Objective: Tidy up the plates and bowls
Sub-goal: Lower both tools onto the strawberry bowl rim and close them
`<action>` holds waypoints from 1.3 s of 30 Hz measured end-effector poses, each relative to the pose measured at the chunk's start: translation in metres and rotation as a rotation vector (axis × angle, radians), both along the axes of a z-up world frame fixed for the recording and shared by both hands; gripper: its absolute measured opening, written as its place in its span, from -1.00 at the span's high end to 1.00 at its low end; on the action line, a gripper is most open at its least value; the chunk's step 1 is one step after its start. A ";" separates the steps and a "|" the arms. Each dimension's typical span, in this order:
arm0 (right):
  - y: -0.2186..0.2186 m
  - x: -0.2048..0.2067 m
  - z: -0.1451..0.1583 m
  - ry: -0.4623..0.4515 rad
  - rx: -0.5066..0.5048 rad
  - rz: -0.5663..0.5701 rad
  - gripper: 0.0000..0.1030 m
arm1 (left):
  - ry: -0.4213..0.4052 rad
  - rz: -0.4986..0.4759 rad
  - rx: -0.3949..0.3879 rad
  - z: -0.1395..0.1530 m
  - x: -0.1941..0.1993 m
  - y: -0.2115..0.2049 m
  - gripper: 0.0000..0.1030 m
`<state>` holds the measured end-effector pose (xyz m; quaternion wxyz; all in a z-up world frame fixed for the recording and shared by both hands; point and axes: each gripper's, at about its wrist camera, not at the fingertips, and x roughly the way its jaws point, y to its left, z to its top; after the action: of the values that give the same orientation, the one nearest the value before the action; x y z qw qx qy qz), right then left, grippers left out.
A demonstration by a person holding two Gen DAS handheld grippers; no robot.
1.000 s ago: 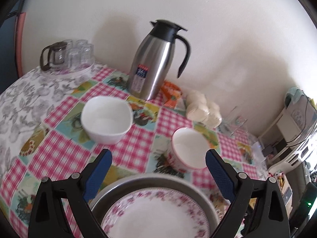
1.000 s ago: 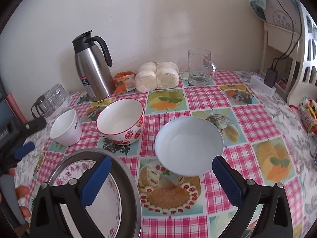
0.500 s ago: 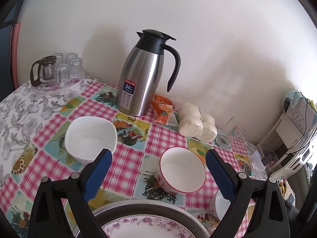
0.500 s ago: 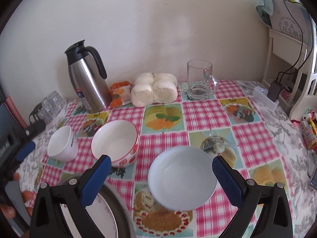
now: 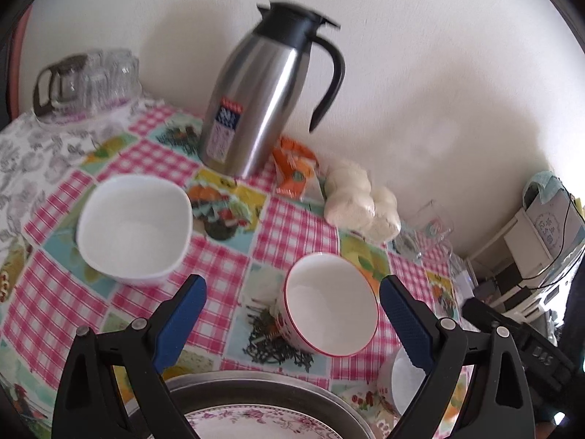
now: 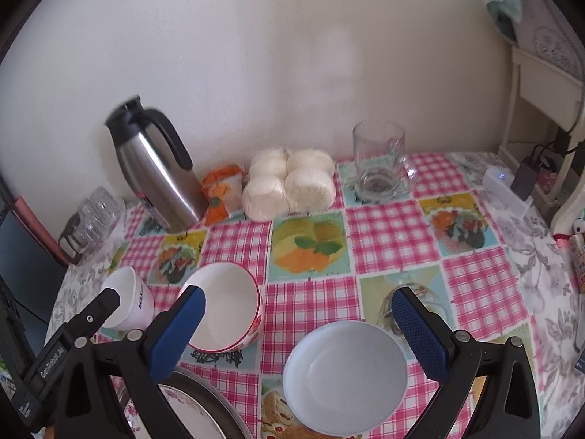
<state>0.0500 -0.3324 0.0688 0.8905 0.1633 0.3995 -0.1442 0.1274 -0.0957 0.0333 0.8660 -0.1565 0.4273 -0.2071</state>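
Note:
My left gripper [image 5: 292, 291] is open and empty above a red-rimmed bowl [image 5: 331, 314] on the checked cloth. A white squarish bowl [image 5: 133, 226] stands to its left. A metal dish [image 5: 263, 389] holding a floral plate [image 5: 256, 426] lies under the fingers. A pale bowl [image 5: 400, 380] peeks out beside the right finger. My right gripper [image 6: 298, 303] is open, with the pale shallow bowl [image 6: 345, 369] just below and between its fingers, untouched. The red-rimmed bowl [image 6: 226, 314], the white bowl [image 6: 128, 303] and the metal dish [image 6: 208, 398] lie to the left.
A steel jug [image 6: 161, 179], an orange packet [image 6: 223, 190], a bag of buns [image 6: 289, 186] and a glass mug [image 6: 380, 164] line the wall. A tray of glasses [image 5: 87, 84] stands at the far left. A white shelf with cables [image 6: 537, 84] is at the right.
Both grippers have drifted over the table and stayed open. The floral plate has slid lower in the left wrist view, the pale bowl lower in the right wrist view. No dish has moved.

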 end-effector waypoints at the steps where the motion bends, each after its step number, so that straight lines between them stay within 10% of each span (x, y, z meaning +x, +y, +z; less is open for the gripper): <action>1: -0.001 0.005 -0.005 0.016 0.017 0.004 -1.00 | 0.024 -0.012 0.004 -0.004 0.003 -0.003 -0.86; 15: 0.002 0.049 -0.062 0.179 0.088 0.044 -0.74 | 0.178 -0.037 0.025 -0.042 0.023 -0.026 -0.77; 18: 0.003 0.058 -0.074 0.216 0.089 0.049 -0.58 | 0.198 -0.043 0.037 -0.047 0.026 -0.029 -0.35; 25: 0.010 0.068 -0.085 0.245 0.089 0.063 -0.34 | 0.213 -0.060 0.048 -0.054 0.030 -0.034 -0.30; 39: 0.032 0.080 -0.100 0.280 0.109 0.146 0.62 | 0.270 -0.093 0.051 -0.071 0.034 -0.039 0.29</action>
<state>0.1302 -0.3008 -0.0312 0.8239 0.1602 0.5379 -0.0784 0.1610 -0.1342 -0.0373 0.7938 -0.1410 0.5518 -0.2134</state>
